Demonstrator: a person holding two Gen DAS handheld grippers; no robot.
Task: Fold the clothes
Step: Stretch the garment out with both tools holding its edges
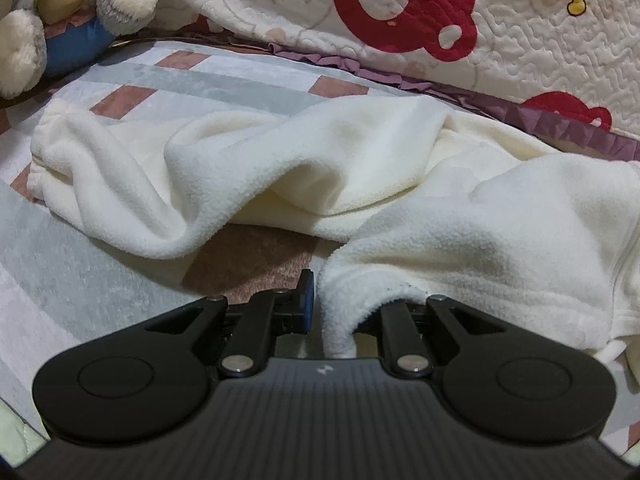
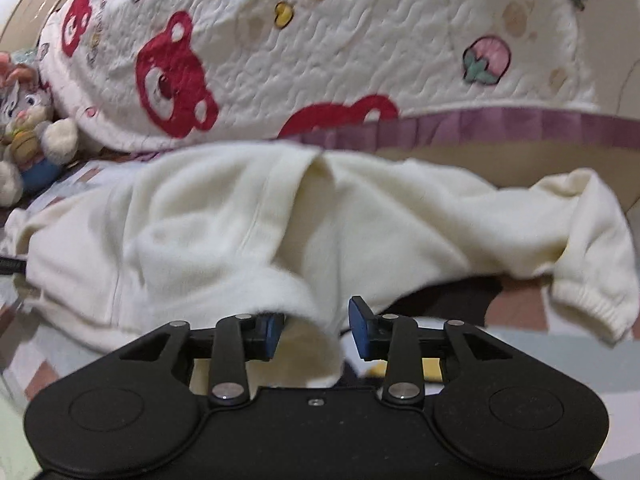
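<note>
A cream fleece garment (image 1: 280, 168) lies rumpled on a striped bed sheet (image 1: 80, 264); it also fills the middle of the right wrist view (image 2: 320, 216). One cuffed sleeve (image 2: 592, 280) hangs at the right of that view. My left gripper (image 1: 344, 300) has a fold of the fleece between its fingers; the left blue pad (image 1: 307, 296) shows, the right one is hidden under cloth. My right gripper (image 2: 316, 320) has its blue pads (image 2: 358, 324) apart, with a fold of the fleece hanging between them.
A white quilt with red bears and a purple ruffle (image 1: 480, 32) is heaped behind the garment, also in the right wrist view (image 2: 320, 60). Plush toys (image 1: 60, 20) sit at the far left, and they show in the right wrist view (image 2: 28, 136).
</note>
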